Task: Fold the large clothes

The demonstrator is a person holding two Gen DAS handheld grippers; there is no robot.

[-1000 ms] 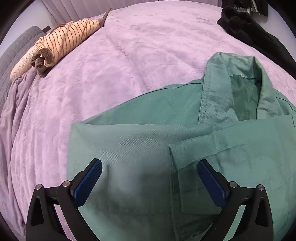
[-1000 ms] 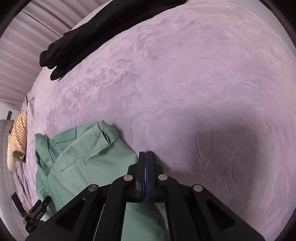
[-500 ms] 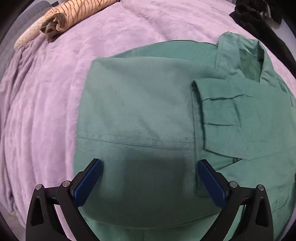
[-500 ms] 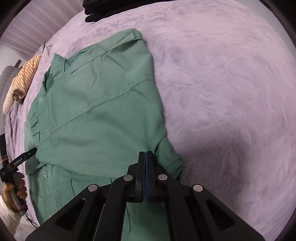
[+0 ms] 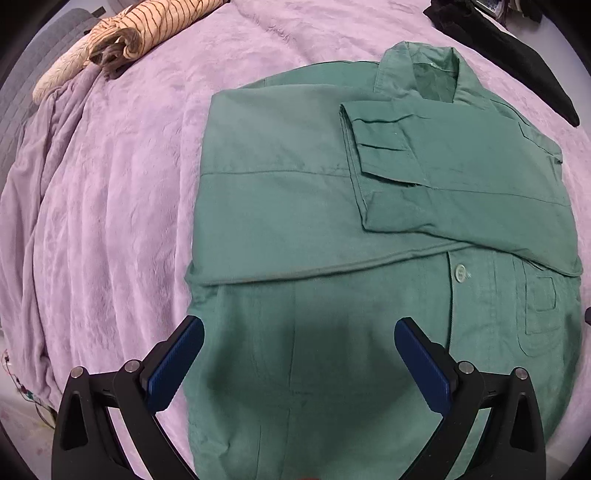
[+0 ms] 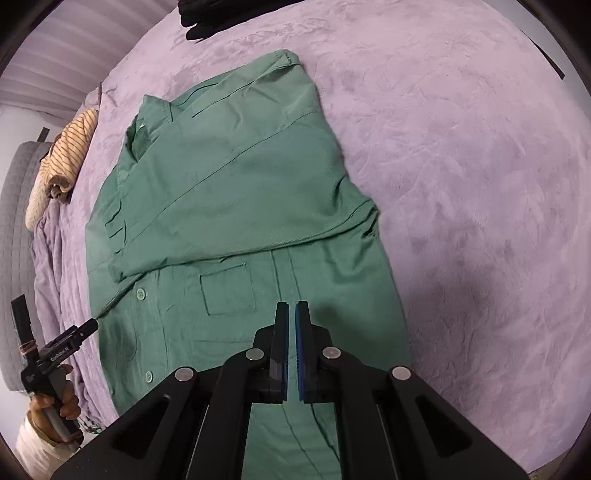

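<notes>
A green button-up shirt (image 5: 295, 206) is laid flat on the lilac plush bedspread (image 5: 110, 192), collar away from the cameras, with both sleeves folded across its chest. The left gripper (image 5: 299, 354) is held above the lower hem with its blue pads spread wide, nothing between them. The right gripper (image 6: 291, 347) is seen over the shirt's other lower side, its pads parted by a narrow slit, nothing grasped. A striped rolled garment (image 5: 147, 26) and a black garment (image 5: 498, 55) are seen near the bed's far edge.
</notes>
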